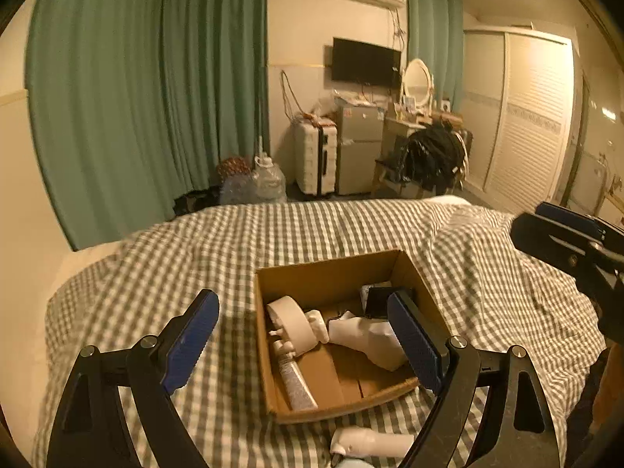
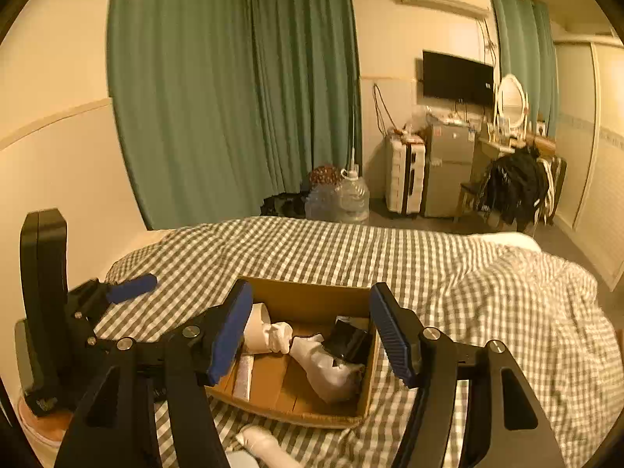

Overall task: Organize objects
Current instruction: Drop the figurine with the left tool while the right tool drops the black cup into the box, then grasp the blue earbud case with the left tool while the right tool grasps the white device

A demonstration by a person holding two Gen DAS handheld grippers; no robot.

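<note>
An open cardboard box (image 1: pixel 331 273) sits on the checked bedspread; it also shows in the right wrist view (image 2: pixel 308 296). Inside lie a white round-headed item (image 1: pixel 292 323), a white bottle on its side (image 1: pixel 374 339), a black item (image 1: pixel 380 300) and a silvery strip (image 1: pixel 298 386). Another white bottle (image 1: pixel 370 442) lies on the bed just in front of the box, also in the right wrist view (image 2: pixel 265 444). My left gripper (image 1: pixel 308 347) is open and empty, hovering over the box's near side. My right gripper (image 2: pixel 312 335) is open and empty above the box.
The checked bedspread (image 1: pixel 273 234) covers the bed, with folds at the right. Green curtains (image 1: pixel 148 78), water jugs (image 1: pixel 253 185), a suitcase (image 1: pixel 316 156), a small fridge (image 1: pixel 358 148) and a chair with dark clothes (image 1: pixel 429 160) stand beyond the bed.
</note>
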